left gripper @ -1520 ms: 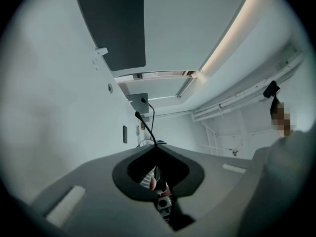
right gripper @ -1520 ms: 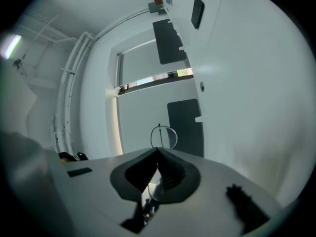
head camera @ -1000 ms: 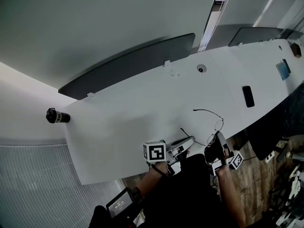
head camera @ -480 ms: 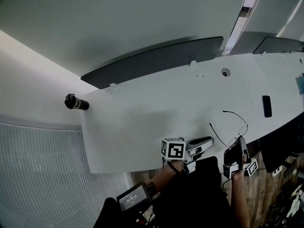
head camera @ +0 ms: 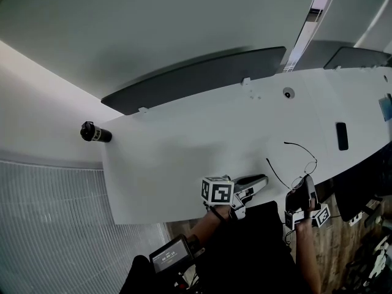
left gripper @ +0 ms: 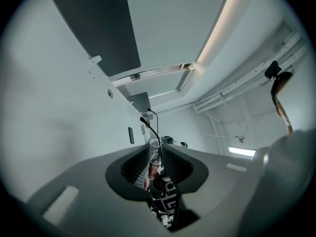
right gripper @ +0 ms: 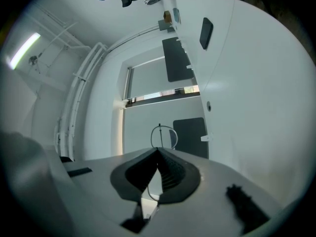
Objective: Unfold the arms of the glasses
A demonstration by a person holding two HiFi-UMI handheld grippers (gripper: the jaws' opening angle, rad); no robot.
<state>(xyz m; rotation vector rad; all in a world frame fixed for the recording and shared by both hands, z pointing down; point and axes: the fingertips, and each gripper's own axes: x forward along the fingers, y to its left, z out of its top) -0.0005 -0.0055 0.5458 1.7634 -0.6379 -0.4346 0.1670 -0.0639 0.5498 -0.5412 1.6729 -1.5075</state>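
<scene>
Thin wire-rimmed glasses [head camera: 311, 162] hang just over the near edge of the white table [head camera: 184, 146]. My right gripper [head camera: 307, 180] is shut on the frame by a lens; in the right gripper view a lens ring [right gripper: 161, 135] sticks out past the shut tips [right gripper: 159, 152]. One arm [head camera: 299, 144] curves away over the table. The other arm [head camera: 277, 174] points toward my left gripper [head camera: 264, 179]. The left jaws stand apart and are closing; in the left gripper view [left gripper: 157, 154] the arm [left gripper: 151, 125] and a lens [left gripper: 155, 147] show in the gap, not pressed.
A black phone [head camera: 342, 136] lies at the table's right. A round port [head camera: 288, 93] sits near the back edge, in front of a dark partition [head camera: 196, 78]. A black cylinder [head camera: 95, 133] lies beyond the table's left end. The person's wrist carries a small screen [head camera: 168, 254].
My left gripper's jaws have come apart off the tip of the near glasses arm. The head view has shifted; both hands have stayed nearly in place.
</scene>
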